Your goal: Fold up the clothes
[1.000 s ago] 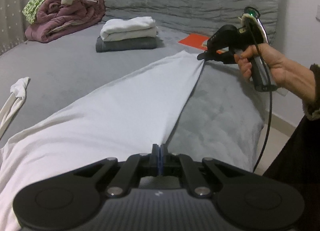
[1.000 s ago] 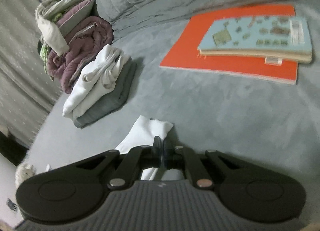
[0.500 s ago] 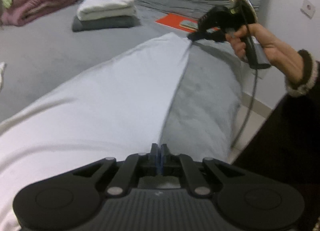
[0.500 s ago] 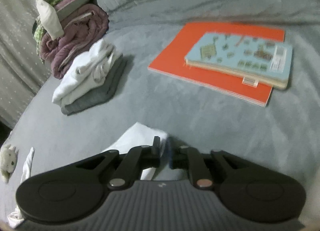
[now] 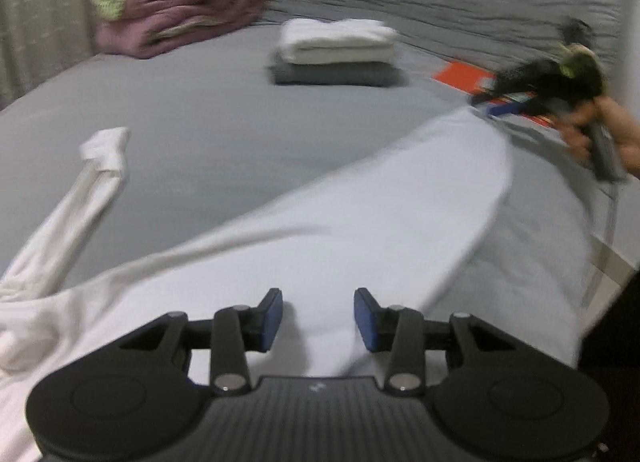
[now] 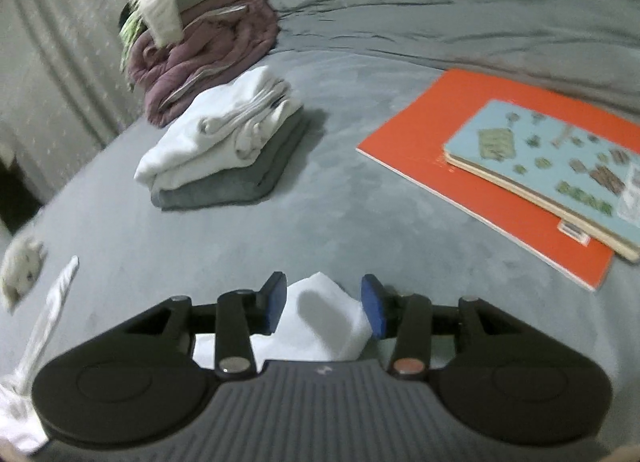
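On grey bed (image 5: pixel 208 118): white garment (image 5: pixel 360 230) lying flat, long axis from 7 to 2 o'clock in left wrist view, sleeve (image 5: pixel 76 206) toward 11. Left gripper (image 5: pixel 318 317) fingers spread over cloth, gripping nothing. Right gripper (image 6: pixel 323 305) fingers spread astride garment corner (image 6: pixel 320 318).

Your left tongs (image 5: pixel 318 318) stood spread above the white garment (image 5: pixel 360 222) lying on the grey bed (image 5: pixel 208 122). Your right tongs (image 5: pixel 480 100) hovered blurred at its far corner, near folded clothes (image 5: pixel 336 52).
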The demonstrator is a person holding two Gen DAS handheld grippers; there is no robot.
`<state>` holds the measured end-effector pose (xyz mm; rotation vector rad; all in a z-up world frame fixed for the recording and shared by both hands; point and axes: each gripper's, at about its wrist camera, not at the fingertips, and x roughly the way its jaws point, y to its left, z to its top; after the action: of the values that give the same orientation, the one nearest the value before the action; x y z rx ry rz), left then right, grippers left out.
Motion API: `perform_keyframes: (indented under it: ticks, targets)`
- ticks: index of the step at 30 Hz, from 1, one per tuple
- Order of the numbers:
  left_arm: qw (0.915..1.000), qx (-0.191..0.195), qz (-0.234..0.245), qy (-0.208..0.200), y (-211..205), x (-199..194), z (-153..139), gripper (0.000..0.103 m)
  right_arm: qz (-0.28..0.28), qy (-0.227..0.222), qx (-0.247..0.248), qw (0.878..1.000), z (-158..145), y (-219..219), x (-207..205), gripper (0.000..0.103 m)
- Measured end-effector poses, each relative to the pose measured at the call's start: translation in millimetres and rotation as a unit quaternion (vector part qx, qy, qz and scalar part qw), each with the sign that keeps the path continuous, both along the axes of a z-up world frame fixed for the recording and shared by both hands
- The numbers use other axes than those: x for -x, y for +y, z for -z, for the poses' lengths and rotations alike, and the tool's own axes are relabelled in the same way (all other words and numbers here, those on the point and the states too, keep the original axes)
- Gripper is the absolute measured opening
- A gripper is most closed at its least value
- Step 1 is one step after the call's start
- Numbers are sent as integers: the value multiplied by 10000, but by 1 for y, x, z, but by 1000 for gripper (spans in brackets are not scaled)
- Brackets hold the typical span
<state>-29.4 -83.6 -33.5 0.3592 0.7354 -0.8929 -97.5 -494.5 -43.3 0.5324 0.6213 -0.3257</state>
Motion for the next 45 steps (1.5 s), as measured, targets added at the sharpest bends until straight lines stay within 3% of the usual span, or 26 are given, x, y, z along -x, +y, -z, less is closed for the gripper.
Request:
perform_keyframes:
  ticks: [6,14,16,17,19,20,21,31,38,40,42,45]
  targets:
    - [9984,102,-551,-50,3,-33,-4,44,-318,-29,291,9991,5,5,-12,46]
    - [9964,22,-822,-200,-10,-45,5,45,-631,-85,410,9971,10,8,-19,46]
    - [9959,-6,-876,-241,-13,-46,7,44,-663,-69,450,9968,13,8,-20,41]
    - [9956,-20,-903,-262,-15,-47,8,43,-675,-32,548,9962,15,9,-20,33]
    - [9949,-48,-958,-303,-18,-48,11,30,-694,26,711,9950,16,11,-19,22]
    - [9946,-62,-985,-323,-20,-49,12,4,-703,48,780,9945,16,12,-18,13]
    - [9943,-64,-1019,-312,-22,-48,11,0,-708,64,838,9939,17,12,-18,7]
    - [9826,224,-1515,-1055,-29,-36,3,0,-349,-503,1525,9864,0,19,-10,5]
    - [9839,134,-1606,-777,-32,-48,12,2,-390,-222,1447,9885,14,16,-26,7]
    - [9841,107,-1632,-697,-32,-51,14,8,-362,-175,1374,9897,16,14,-25,10]
    - [9838,155,-1658,-656,-29,-50,12,27,-330,-158,1254,9914,14,11,-22,15]
    - [9847,286,-1594,-647,-23,-42,6,37,-275,-137,1050,9940,8,4,-15,20]
